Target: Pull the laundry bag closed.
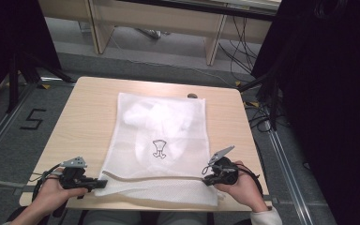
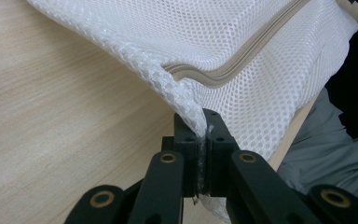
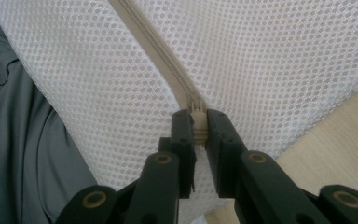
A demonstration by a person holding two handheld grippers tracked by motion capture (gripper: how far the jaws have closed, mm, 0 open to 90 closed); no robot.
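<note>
While the white mesh laundry bag (image 1: 159, 140) lies flat on the pale wooden counter (image 1: 82, 122), its near edge reaching the counter's front, both tools grip it. At the bag's near left corner, the left tool (image 2: 204, 126) is clamped on a pinch of mesh just below the beige zipper (image 2: 223, 72). At the near right end, the right tool (image 3: 198, 126) is closed on the zipper's beige pull tab (image 3: 198, 130). White fabric shows through the mesh, beneath a small black printed garment symbol (image 1: 159, 148).

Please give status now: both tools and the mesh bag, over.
Left tool shut on mesh bag corner. Right tool shut on zipper pull. Nothing in the way.
</note>
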